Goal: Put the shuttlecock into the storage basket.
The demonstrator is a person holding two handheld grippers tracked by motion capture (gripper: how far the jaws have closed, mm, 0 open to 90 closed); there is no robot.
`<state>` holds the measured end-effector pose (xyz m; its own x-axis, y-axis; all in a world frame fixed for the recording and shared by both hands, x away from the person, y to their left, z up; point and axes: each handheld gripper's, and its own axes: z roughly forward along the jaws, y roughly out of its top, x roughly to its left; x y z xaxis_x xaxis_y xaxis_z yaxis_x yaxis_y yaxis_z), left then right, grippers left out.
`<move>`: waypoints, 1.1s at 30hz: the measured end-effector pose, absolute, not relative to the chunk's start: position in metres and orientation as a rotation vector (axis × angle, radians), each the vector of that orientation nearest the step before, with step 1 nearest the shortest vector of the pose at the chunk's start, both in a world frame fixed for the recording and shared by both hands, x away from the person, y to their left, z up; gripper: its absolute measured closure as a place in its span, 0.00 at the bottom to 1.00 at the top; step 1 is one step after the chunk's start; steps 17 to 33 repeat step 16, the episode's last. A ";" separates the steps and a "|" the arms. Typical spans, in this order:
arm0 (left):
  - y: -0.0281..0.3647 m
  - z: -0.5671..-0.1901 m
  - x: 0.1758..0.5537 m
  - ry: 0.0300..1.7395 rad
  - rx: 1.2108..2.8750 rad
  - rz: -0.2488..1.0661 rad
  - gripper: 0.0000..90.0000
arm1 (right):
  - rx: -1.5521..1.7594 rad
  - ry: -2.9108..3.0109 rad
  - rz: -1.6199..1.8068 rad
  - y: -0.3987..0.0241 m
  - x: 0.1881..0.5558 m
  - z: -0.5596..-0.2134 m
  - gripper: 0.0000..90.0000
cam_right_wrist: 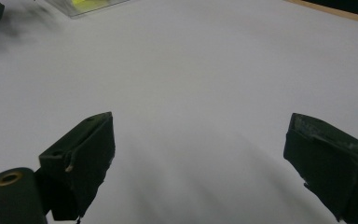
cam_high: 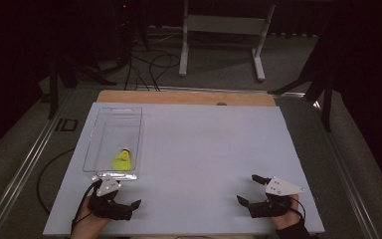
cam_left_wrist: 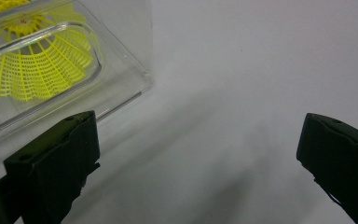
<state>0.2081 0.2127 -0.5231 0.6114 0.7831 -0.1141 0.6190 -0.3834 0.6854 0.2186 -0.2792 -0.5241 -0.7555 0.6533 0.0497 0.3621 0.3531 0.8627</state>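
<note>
So, shuttlecock (cam_high: 121, 159): yellow, lying inside the clear plastic box (cam_high: 129, 117) at the near end, left side of the white table (cam_high: 214, 149).
Left gripper (cam_high: 121, 194): just beside the box's near edge, jaws wide apart, holding nothing.
Right gripper (cam_high: 247, 188): near the table's front right, jaws spread too, nothing between them.
Box and right gripper: well apart.

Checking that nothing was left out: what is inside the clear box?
One yellow shuttlecock lies at the near end of the clear box; the rest looks empty. Nothing is covered, since the walls are transparent.
</note>
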 end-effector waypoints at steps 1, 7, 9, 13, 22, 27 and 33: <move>0.213 -0.523 0.208 1.094 2.125 0.295 0.00 | 0.901 2.317 1.359 -0.279 0.219 -0.524 0.10; 0.214 -0.524 0.208 1.078 2.125 0.289 0.00 | 0.900 2.326 1.354 -0.279 0.219 -0.525 0.10; 0.213 -0.525 0.208 1.077 2.134 0.291 0.00 | 0.900 2.326 1.354 -0.279 0.219 -0.525 0.10; 0.212 -0.524 0.207 1.066 2.139 0.284 0.00 | 0.900 2.326 1.352 -0.279 0.219 -0.525 0.10; 0.212 -0.523 0.207 1.065 2.139 0.284 0.00 | 0.901 2.327 1.350 -0.279 0.219 -0.525 0.10; 0.212 -0.523 0.207 1.065 2.139 0.284 0.00 | 0.901 2.327 1.350 -0.279 0.219 -0.525 0.10; 0.212 -0.523 0.207 1.065 2.139 0.284 0.00 | 0.901 2.327 1.350 -0.279 0.219 -0.525 0.10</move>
